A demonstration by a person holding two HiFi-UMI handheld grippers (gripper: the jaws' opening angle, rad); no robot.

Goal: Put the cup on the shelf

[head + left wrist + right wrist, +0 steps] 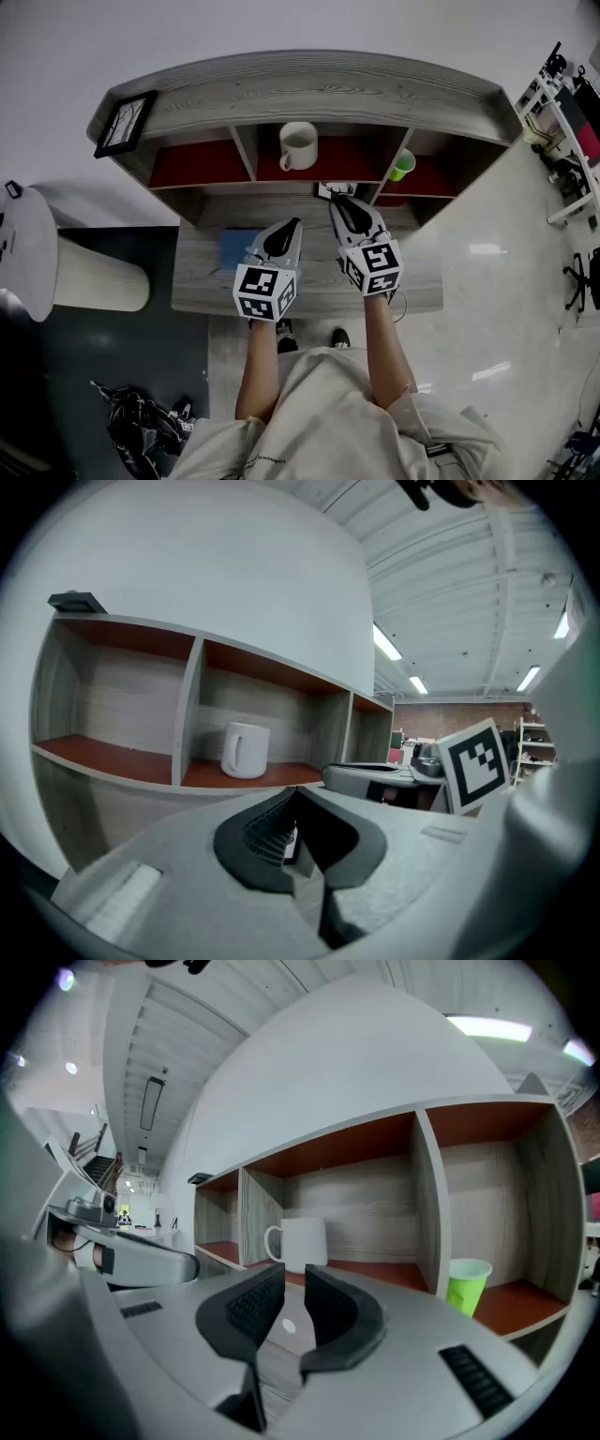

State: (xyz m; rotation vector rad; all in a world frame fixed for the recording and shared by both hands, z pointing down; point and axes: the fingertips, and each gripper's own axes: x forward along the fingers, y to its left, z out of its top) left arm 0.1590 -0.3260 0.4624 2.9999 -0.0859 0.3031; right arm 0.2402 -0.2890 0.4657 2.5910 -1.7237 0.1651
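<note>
White cup [298, 145] upright in middle compartment of shelf [319, 89], at 12 o'clock from both tools, left tool [294, 223] empty, tips touching, right tool [337, 200] empty, narrow gap, both above counter [202, 274], green cup [402, 165] at 3 o'clock of white cup.

A white mug [298, 145] stands upright in the middle compartment of the grey wood-grain shelf [309, 92], on the compartment's reddish-brown floor. Its handle points left (towards the left compartment). A small bright green cup [401, 165] stands upright, mouth up, in the right compartment, just beside the divider that separates it from the mug.
</note>
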